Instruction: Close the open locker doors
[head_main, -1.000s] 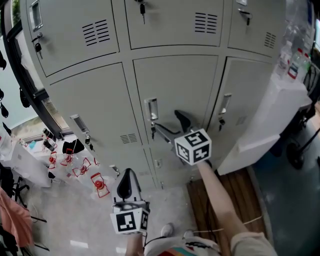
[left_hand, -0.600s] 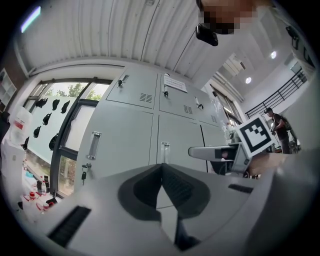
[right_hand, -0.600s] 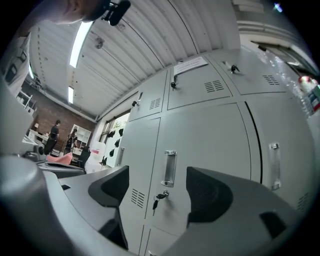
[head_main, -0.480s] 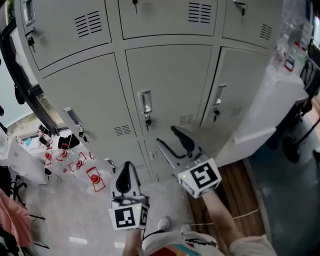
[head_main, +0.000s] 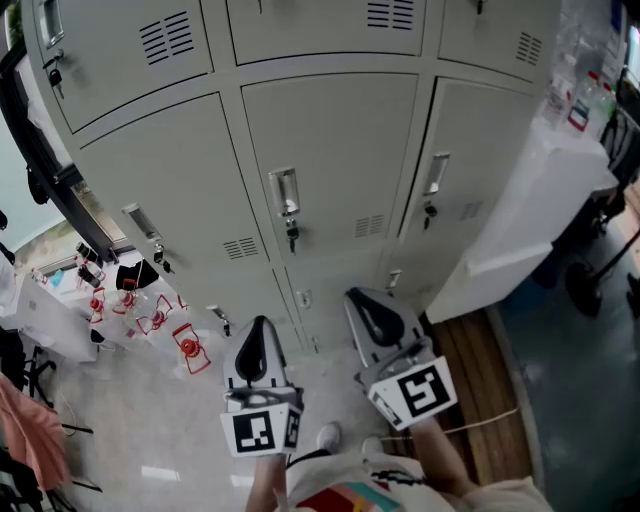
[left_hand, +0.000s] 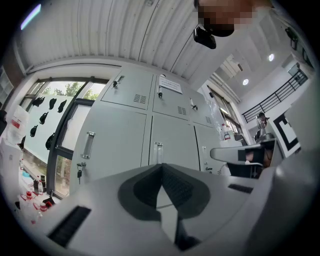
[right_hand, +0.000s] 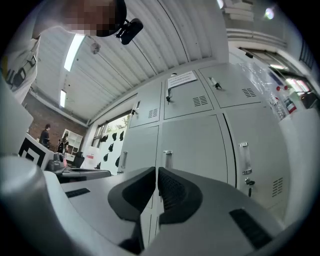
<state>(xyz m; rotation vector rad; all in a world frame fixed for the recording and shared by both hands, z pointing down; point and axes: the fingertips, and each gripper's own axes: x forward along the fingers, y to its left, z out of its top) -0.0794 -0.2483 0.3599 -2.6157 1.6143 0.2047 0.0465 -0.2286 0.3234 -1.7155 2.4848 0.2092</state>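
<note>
Grey metal lockers (head_main: 330, 150) fill the head view, and every door I can see lies flush with the frame. The middle door has a handle (head_main: 285, 192) with a key (head_main: 291, 236) hanging under it. My right gripper (head_main: 375, 318) hangs below that door, clear of it, its jaws shut with nothing between them. My left gripper (head_main: 257, 355) is lower left, also shut and empty. In the left gripper view, the gripper (left_hand: 161, 167) faces the locker fronts (left_hand: 165, 135). The right gripper (right_hand: 157, 172) points at the middle door (right_hand: 200, 140).
A white cabinet (head_main: 540, 220) with bottles (head_main: 585, 100) on top stands against the lockers at the right. Red and black small items (head_main: 185, 350) lie on the floor at the left by a black window frame (head_main: 40, 150). My shoe (head_main: 328, 436) shows below.
My right gripper has drawn back from the middle door's handle toward me, and its jaws have gone from wide open to shut. The left gripper has barely moved.
</note>
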